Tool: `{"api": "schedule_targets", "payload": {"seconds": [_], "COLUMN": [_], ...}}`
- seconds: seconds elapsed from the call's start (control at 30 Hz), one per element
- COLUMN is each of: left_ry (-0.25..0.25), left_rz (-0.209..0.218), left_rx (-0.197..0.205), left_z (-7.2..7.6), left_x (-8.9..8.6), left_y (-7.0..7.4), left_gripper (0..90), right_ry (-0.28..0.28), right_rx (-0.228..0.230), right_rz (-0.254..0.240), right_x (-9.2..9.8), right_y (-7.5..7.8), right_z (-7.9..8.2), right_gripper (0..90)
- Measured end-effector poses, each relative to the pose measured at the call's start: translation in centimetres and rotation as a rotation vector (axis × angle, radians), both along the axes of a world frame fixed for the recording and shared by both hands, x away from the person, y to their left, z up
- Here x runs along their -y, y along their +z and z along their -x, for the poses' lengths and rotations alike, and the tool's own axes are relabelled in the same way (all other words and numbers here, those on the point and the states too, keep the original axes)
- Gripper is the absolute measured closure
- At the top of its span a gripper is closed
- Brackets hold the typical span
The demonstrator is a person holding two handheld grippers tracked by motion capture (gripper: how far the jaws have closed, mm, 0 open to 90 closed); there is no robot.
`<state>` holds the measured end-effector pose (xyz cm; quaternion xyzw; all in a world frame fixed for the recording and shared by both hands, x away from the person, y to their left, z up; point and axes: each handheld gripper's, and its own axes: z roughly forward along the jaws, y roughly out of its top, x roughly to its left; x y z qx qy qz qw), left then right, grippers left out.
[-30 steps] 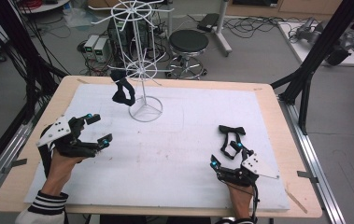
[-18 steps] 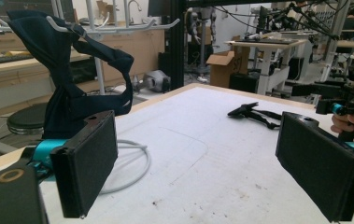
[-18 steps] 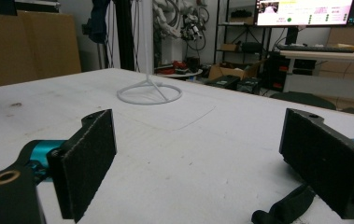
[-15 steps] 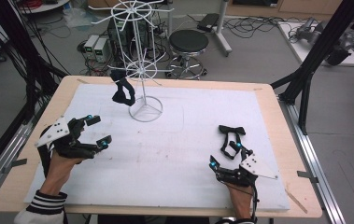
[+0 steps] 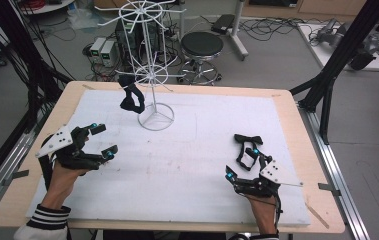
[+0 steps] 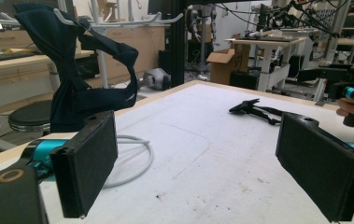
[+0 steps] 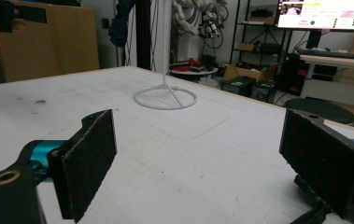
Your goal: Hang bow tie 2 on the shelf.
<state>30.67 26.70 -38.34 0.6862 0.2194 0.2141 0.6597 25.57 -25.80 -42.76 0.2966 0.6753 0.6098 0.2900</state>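
Observation:
A white wire rack (image 5: 151,60) stands on its ring base (image 5: 156,117) at the table's back left. A dark bow tie (image 5: 131,95) hangs from one of its arms, also close in the left gripper view (image 6: 74,70). A second dark bow tie (image 5: 246,145) lies flat on the white mat, just beyond my right gripper (image 5: 239,165), and shows farther off in the left gripper view (image 6: 254,109). My left gripper (image 5: 103,140) hovers at the left, open and empty, its jaws wide apart (image 6: 207,163). My right gripper (image 7: 202,158) is open and empty too.
A white mat (image 5: 187,155) covers most of the wooden table (image 5: 297,130). Black frame posts (image 5: 327,85) stand at the table's right and left sides. A stool (image 5: 202,47), boxes and cables sit on the floor behind the table.

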Motion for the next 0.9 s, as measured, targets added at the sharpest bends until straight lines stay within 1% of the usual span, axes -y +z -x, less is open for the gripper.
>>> {"api": "schedule_targets", "payload": {"seconds": [0.03, 0.07, 0.1, 0.13, 0.17, 0.2, 0.23, 0.3, 0.33, 0.37, 0.4, 0.43, 0.53, 0.6, 0.63, 0.67, 0.7, 0.77, 0.8, 0.9], "left_ry": [-0.001, -0.005, -0.005, -0.006, -0.008, -0.008, -0.007, -0.009, -0.009, -0.011, -0.012, -0.016, -0.019, -0.019, -0.022, -0.023, -0.024, -0.026, -0.028, -0.029], "left_rz": [0.002, -0.004, -0.004, -0.007, -0.006, -0.006, -0.010, -0.008, -0.008, -0.011, -0.013, -0.015, -0.020, -0.023, -0.024, -0.025, -0.023, -0.024, -0.026, -0.026], "left_rx": [-0.002, -0.002, -0.002, -0.002, -0.006, -0.006, -0.006, -0.011, -0.011, -0.011, -0.012, -0.013, -0.015, -0.016, -0.015, -0.016, -0.016, -0.017, -0.016, -0.021], "left_z": [0.0, 0.0, 0.0, 0.0, -0.1, -0.1, -0.1, -0.1, -0.1, -0.1, -0.1, -0.1, -0.1, -0.1, -0.1, -0.1, -0.1, -0.1, -0.2, -0.2], "left_x": [0.1, 0.1, 0.1, 0.1, 0.2, 0.2, 0.2, 0.3, 0.3, 0.3, 0.3, 0.4, 0.5, 0.5, 0.6, 0.6, 0.6, 0.7, 0.7, 0.8], "left_y": [0.0, -0.1, -0.1, -0.1, -0.2, -0.2, -0.2, -0.4, -0.4, -0.4, -0.4, -0.5, -0.5, -0.5, -0.6, -0.6, -0.6, -0.6, -0.7, -0.7], "left_gripper": [13.4, 13.4, 13.4, 13.4, 13.4, 13.4, 13.4, 13.4, 13.4, 13.4, 13.4, 13.4, 13.4, 13.4, 13.4, 13.4, 13.4, 13.4, 13.4, 13.4], "right_ry": [0.000, 0.001, 0.007, 0.014, 0.020, 0.020, 0.039, 0.055, 0.063, 0.063, 0.071, 0.087, 0.109, 0.114, 0.115, 0.119, 0.119, 0.120, 0.123, 0.136], "right_rx": [0.002, 0.002, -0.004, -0.017, -0.017, -0.017, -0.025, -0.033, -0.037, -0.037, -0.038, -0.057, -0.079, -0.086, -0.105, -0.111, -0.111, -0.137, -0.138, -0.181], "right_rz": [-0.001, -0.002, -0.004, 0.000, 0.014, 0.014, 0.036, 0.054, 0.069, 0.069, 0.085, 0.113, 0.145, 0.153, 0.179, 0.192, 0.192, 0.226, 0.235, 0.286], "right_x": [0.2, 0.4, 0.6, 0.8, 1.0, 1.0, 1.3, 1.5, 1.6, 1.6, 1.7, 1.9, 2.2, 2.3, 2.5, 2.7, 2.7, 3.1, 3.3, 3.7], "right_y": [0.2, 0.4, 0.6, 0.9, 1.2, 1.2, 2.0, 2.7, 3.1, 3.1, 3.4, 4.0, 4.9, 5.1, 5.6, 5.8, 5.8, 6.1, 6.2, 6.4], "right_z": [0.0, -0.1, -0.2, -0.3, -0.5, -0.5, -0.7, -1.1, -1.3, -1.3, -1.5, -2.0, -2.9, -3.2, -3.6, -3.9, -3.9, -4.6, -5.0, -5.7], "right_gripper": [10.3, 10.3, 10.4, 10.4, 10.4, 10.4, 10.4, 10.4, 10.3, 10.3, 10.4, 10.3, 10.4, 10.4, 10.4, 10.4, 10.4, 10.4, 10.4, 10.4]}}
